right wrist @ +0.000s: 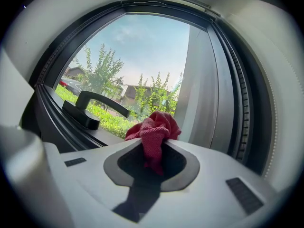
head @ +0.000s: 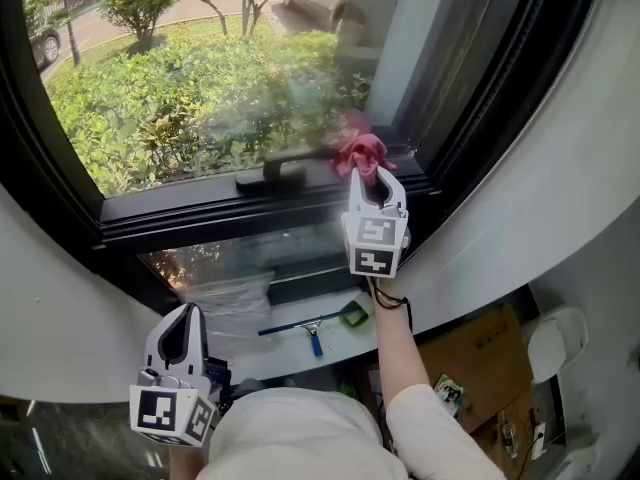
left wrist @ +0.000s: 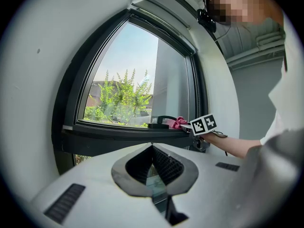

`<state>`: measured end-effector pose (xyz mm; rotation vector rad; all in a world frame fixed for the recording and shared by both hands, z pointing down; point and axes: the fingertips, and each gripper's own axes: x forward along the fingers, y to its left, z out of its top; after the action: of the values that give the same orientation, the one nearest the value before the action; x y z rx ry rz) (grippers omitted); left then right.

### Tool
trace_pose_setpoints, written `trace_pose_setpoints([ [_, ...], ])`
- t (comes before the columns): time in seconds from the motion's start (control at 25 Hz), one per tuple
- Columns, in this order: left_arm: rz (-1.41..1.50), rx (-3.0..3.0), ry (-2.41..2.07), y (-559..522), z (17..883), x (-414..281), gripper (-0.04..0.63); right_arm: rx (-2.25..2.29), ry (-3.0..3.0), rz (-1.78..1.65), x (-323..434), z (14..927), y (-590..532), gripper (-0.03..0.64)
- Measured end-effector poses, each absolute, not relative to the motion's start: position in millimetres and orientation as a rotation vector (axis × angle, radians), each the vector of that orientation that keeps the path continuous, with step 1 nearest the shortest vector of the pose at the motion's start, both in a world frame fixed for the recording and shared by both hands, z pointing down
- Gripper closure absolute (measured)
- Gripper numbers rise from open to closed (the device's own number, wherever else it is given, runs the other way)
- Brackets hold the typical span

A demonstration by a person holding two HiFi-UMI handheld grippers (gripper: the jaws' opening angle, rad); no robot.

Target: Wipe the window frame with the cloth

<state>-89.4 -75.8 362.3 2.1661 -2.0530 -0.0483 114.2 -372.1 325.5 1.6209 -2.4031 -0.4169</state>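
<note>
At the right end of the window frame (head: 190, 218), on its horizontal rail near the corner where it meets the upright, my right gripper (head: 366, 176) has its jaws clamped on the red cloth (head: 360, 151). The cloth bunches out past the jaw tips in a loose wad, just beside the black handle (head: 280, 171) on that rail. From the right gripper view the wad sits at or just above the rail, but I cannot tell whether it is really pressing.

My left gripper (head: 184, 318) hangs low, well apart from the window, with its jaws together on nothing. I judge it has no part in this stroke.

I read the step in hand as the wiping pass along the rail. To do it well I want the wad, not the hard jaw tips, to meet the frame, so I would angle the gripper down until the cloth flattens slightly. Then I would drag it steadily along the rail rather than dabbing. The corner and the grooved channel of the upright look likely to hold dust, so I would push the cloth right into them.

The handle is the likely snag. The cloth could catch on it and pull out of the jaws, so I would wipe up to its base and lift round it.
</note>
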Motion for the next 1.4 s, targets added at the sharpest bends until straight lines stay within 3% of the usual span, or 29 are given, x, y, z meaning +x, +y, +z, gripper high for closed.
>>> trace_pose_setpoints([
  [1.4, -0.044, 2.175, -2.035, -84.5, 364.3, -84.2, 0.588, 1.576, -2.422, -0.422, 83.1, 327.8, -355.9, 0.537],
])
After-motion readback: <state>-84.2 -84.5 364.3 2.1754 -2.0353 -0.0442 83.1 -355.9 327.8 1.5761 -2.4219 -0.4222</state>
